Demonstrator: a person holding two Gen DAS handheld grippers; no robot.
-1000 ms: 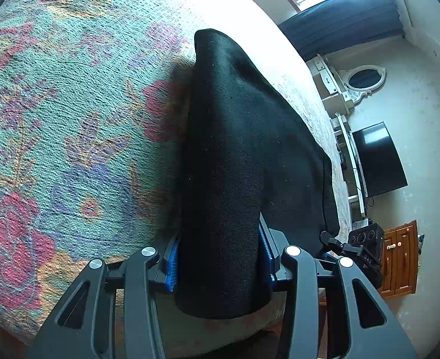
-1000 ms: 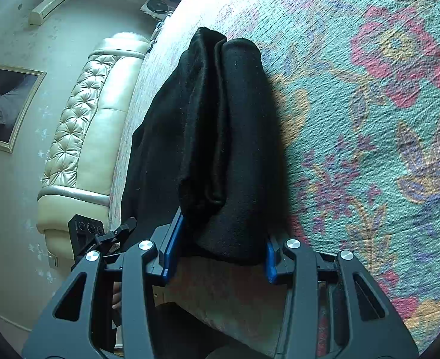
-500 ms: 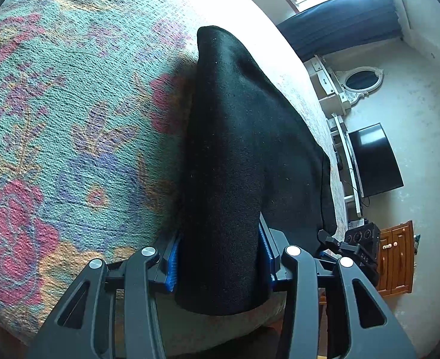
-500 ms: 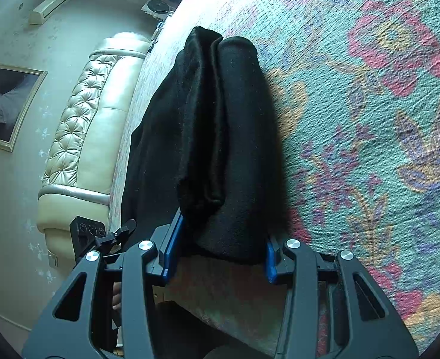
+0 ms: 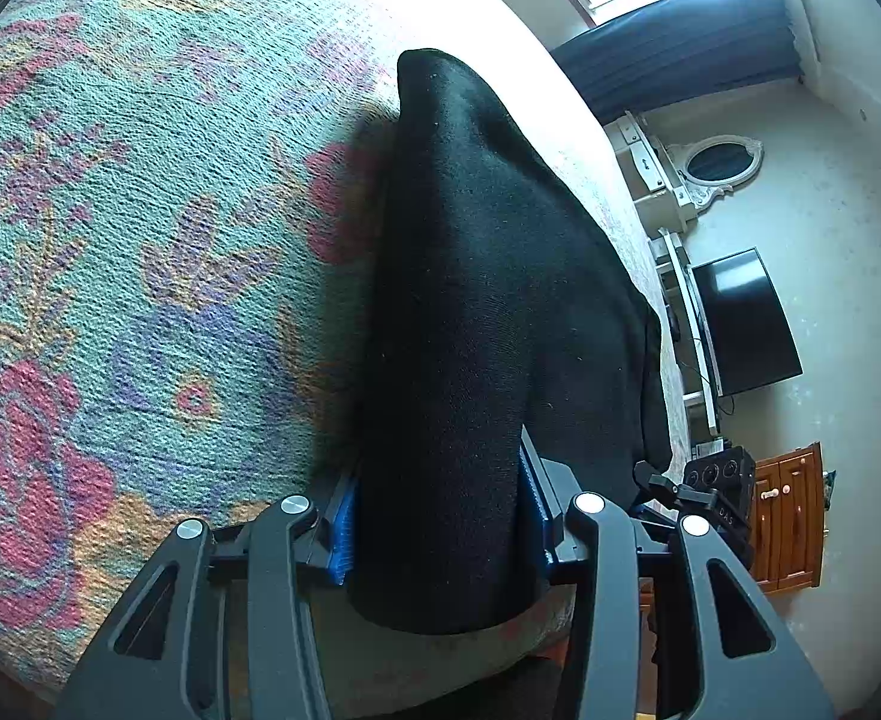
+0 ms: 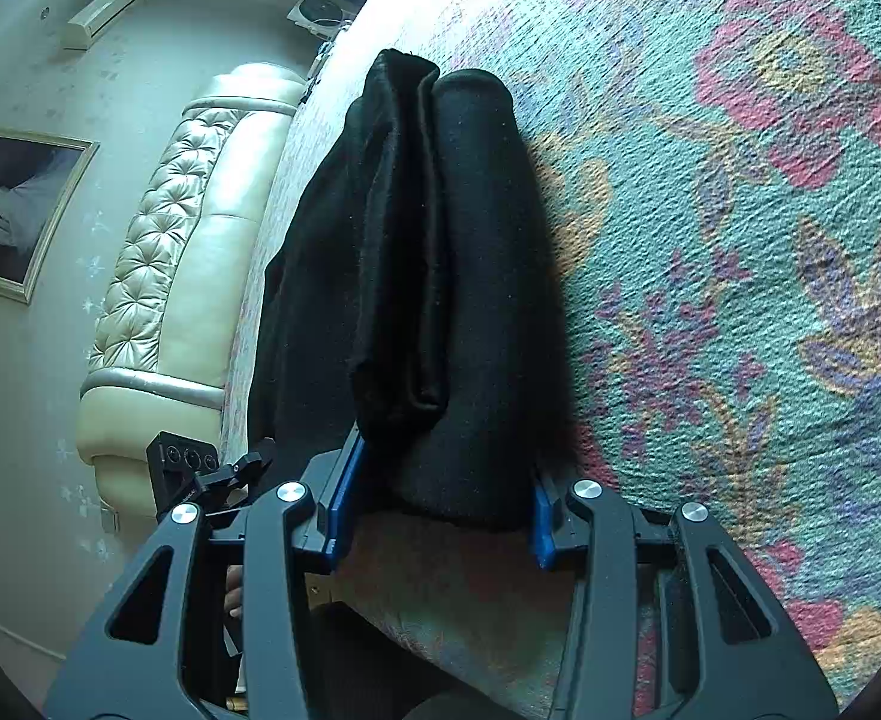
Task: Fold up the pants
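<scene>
The black pants [image 5: 476, 312] lie in a thick fold on a floral bedspread [image 5: 140, 252]. My left gripper [image 5: 437, 525] is shut on one end of the fold, its blue pads pressed on both sides of the cloth. In the right wrist view the pants [image 6: 434, 276] show several stacked layers, and my right gripper [image 6: 437, 504] is shut on the other end the same way. Each view shows the other gripper beyond the cloth: the right one [image 5: 710, 495] and the left one [image 6: 200, 471]. The fold runs between them near the bed's edge.
The bedspread [image 6: 740, 240] stretches wide past the pants. A cream tufted headboard [image 6: 164, 276] and a framed picture [image 6: 14, 210] stand to the left. A dark screen [image 5: 740, 324], a white dresser with an oval mirror [image 5: 716, 168], and a wooden cabinet [image 5: 788, 528] stand to the right.
</scene>
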